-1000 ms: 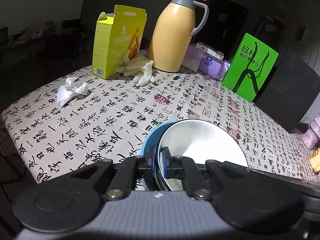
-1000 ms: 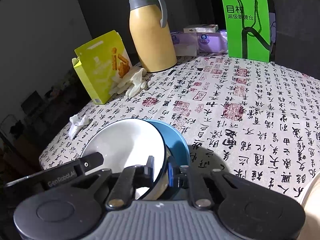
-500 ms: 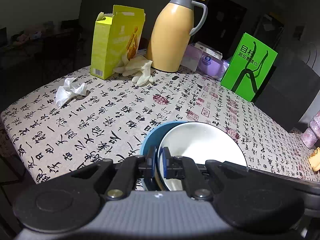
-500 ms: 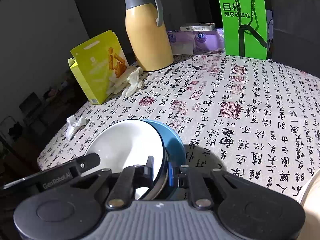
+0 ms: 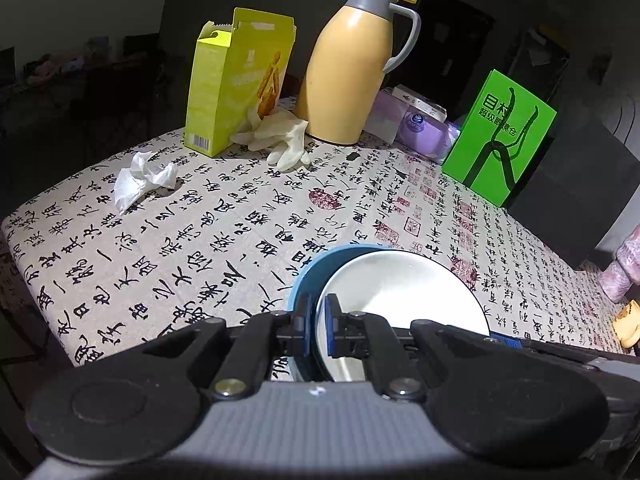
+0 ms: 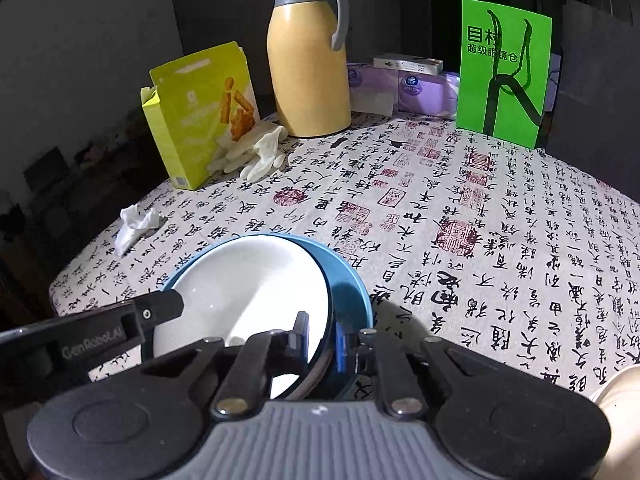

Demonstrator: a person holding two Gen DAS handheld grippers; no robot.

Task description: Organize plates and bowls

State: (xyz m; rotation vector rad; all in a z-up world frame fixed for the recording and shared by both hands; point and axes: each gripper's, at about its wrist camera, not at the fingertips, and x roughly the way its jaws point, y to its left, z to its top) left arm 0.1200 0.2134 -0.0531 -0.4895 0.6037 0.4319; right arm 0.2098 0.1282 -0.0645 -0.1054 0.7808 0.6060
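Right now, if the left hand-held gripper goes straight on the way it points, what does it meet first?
The left hand-held gripper is already shut on the rims of the white bowl and the blue bowl nested under it. Beyond them, probably the tablecloth; depth is unclear.

1. The green bag (image 6: 505, 70) at the far edge of the tabletop carries white Chinese print: large "目树" and, under it, a smaller line "超级眼镜仓".
2. The black arm of the left tool (image 6: 94, 334), seen in the right wrist view, bears pale lettering that reads "GenRobot.AI".
3. The tablecloth (image 5: 248, 220) is covered in black brush calligraphy and red seal stamps; the characters are too cursive and warped to read with certainty.
4. The yellow-green box (image 5: 236, 80) shows a barcode low on its side; its digits and the pale print on its front are too small to read.
5. The purple packs (image 6: 416, 90) carry a round label, unreadable.
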